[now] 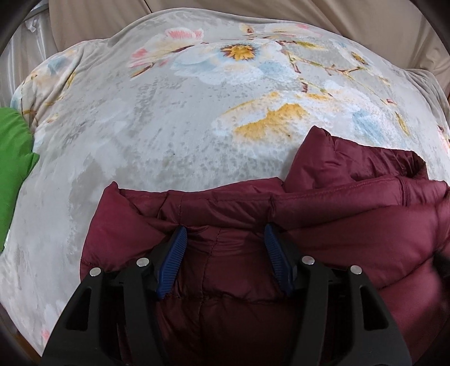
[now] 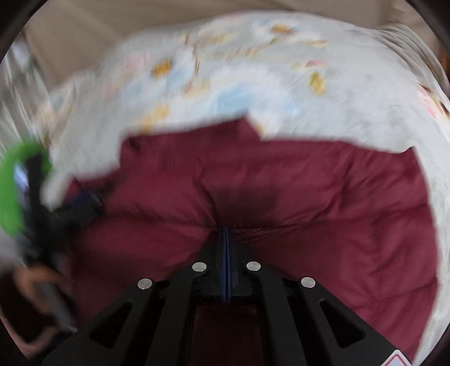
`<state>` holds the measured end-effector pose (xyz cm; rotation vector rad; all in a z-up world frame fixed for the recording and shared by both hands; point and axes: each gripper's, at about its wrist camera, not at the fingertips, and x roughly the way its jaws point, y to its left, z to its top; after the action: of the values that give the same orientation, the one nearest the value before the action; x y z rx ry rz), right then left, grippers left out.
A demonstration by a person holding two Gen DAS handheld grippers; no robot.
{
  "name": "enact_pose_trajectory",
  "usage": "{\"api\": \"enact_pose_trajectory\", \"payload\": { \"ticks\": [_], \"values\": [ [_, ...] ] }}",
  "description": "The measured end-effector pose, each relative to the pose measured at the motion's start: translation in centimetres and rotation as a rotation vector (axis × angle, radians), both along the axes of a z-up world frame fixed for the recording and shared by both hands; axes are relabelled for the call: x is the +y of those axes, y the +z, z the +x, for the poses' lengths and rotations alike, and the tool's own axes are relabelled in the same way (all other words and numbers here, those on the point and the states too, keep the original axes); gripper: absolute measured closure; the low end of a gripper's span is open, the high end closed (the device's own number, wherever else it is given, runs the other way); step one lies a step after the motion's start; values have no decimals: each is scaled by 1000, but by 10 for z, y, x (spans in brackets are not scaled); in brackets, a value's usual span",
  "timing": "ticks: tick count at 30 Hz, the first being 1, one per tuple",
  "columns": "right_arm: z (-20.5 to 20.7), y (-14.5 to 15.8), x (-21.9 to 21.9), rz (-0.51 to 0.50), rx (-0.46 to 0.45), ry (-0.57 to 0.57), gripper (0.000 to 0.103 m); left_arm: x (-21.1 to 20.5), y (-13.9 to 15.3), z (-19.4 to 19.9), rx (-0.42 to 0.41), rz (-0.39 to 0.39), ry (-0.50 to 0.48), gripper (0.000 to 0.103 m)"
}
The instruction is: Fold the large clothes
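Observation:
A maroon puffer jacket lies on a floral blanket. In the left wrist view my left gripper is open, its blue pads resting on the jacket just below a folded edge, with nothing between them. In the blurred right wrist view the jacket spreads wide and my right gripper is shut, its tips pressed together against a fold of the jacket; a pinch of fabric seems held at the tips. The other gripper shows as a dark blur at the left.
A green garment lies at the blanket's left edge, also a green blur in the right wrist view. Beige bedding lies behind the blanket. A hand shows at lower left.

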<state>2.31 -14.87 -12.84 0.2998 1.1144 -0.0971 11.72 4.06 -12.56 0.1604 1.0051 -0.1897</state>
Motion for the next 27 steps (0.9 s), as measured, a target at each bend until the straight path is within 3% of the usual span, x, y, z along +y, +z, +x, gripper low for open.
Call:
{"api": "enact_pose_trajectory", "payload": {
  "ticks": [3,8,12,15,19,21,23,27],
  "values": [
    [5,0,1,22,30,-36,103,7,9,1,42,-22,21,47],
    [9,43,23,80,-77,38,103,39,40,-17,48,-164,107,45],
    [34,22,45,73,-29,86,103,47,31,-22,65,-126,120,43],
    [56,-13,47,100,34,73,103,43,19,-18,55,-84,89,40],
    [67,-20,48,86,44,81,103,43,14,-14,65,-84,87,39],
    [64,-14,47,81,47,74,103,54,23,-15,83,-130,109,40],
    [55,4,48,95,14,64,103,78,42,-25,60,-223,154,39],
    [34,34,64,144,-37,110,103,123,54,-47,67,-301,242,32]
  ]
}}
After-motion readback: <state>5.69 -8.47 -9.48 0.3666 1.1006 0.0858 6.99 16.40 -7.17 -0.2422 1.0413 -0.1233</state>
